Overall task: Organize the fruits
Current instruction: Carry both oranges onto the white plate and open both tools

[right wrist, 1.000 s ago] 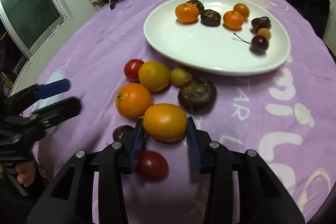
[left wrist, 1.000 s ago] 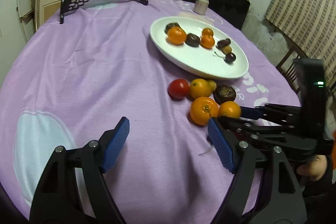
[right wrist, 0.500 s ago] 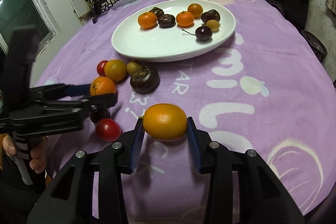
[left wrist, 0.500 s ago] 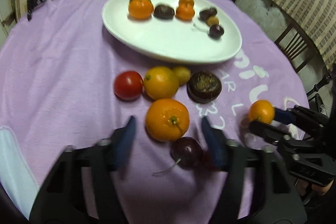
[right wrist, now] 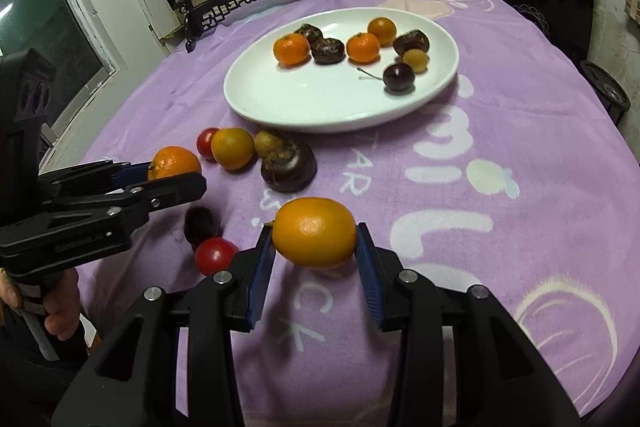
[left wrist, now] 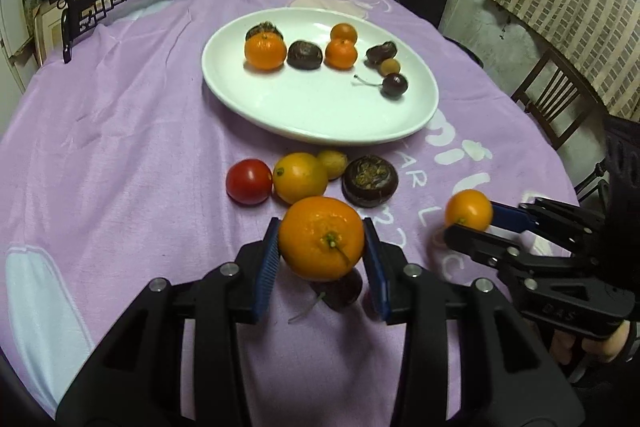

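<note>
Jaws of the down-tilted left gripper (left wrist: 322,259) have just closed on the mandarin (left wrist: 321,238); right gripper (right wrist: 316,259) clamps a kumquat (right wrist: 314,233).

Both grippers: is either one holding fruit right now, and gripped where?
Yes. The left gripper, whose fingers have just been closing, clamps an orange across its sides. The right gripper clamps a smaller orange at its two ends.

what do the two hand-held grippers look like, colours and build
The left hand-held gripper and the right hand-held gripper are the same build: black plastic frames with triangular cut-outs, silver round bolts at the joints, and two fingers faced with ribbed blue pads. No cables show.
</note>
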Tool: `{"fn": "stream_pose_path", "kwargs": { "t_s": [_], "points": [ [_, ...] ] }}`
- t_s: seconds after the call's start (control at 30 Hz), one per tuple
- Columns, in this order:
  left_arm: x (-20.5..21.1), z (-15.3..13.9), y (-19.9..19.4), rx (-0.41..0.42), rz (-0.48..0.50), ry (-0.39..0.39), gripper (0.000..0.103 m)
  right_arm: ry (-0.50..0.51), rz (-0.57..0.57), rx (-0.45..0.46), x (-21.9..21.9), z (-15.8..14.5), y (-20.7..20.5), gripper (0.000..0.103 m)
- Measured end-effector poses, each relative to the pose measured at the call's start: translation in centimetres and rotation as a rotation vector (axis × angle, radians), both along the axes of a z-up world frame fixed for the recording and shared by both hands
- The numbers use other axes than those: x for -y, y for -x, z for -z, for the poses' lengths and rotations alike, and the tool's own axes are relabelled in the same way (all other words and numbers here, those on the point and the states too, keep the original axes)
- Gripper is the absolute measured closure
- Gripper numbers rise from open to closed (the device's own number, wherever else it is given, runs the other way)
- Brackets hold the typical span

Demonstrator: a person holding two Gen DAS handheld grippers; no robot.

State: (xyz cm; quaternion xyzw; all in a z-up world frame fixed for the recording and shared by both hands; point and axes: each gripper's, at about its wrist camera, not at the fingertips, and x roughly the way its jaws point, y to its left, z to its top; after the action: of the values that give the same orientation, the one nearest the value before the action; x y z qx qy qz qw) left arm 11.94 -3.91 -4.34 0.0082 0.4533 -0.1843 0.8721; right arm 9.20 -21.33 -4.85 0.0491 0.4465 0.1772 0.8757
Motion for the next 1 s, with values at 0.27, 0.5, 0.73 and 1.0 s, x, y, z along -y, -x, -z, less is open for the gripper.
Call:
{"fn": "stream_pose_path", "kwargs": {
  "t_s": [0.27, 0.5, 0.73, 1.0],
  "points": [
    [-1.3, -4.2, -3.8, 0.069, -0.047, -0.004, 0.063, 0.015, 0.021, 0.073, 0.2, -2.3, -4.3, 0.062],
    [0.9, -4.1, -13.1, 0.033, -0.107, -0.030, 0.063, 0.054, 0.030, 0.124, -0.9, -4.2, -11.5, 0.062],
    [1.3, -1.2, -15.9, -0.022, -0.134, -0.027, 0.063, 0.073, 0.046, 0.060, -0.7, -1.7, -15.9, 0.062],
    [1.1, -1.0, -16.2, -0.002, -0.143, -0.020, 0.049, 0.108, 0.070, 0.085, -1.0, -1.4, -16.5, 0.048]
  ]
}}
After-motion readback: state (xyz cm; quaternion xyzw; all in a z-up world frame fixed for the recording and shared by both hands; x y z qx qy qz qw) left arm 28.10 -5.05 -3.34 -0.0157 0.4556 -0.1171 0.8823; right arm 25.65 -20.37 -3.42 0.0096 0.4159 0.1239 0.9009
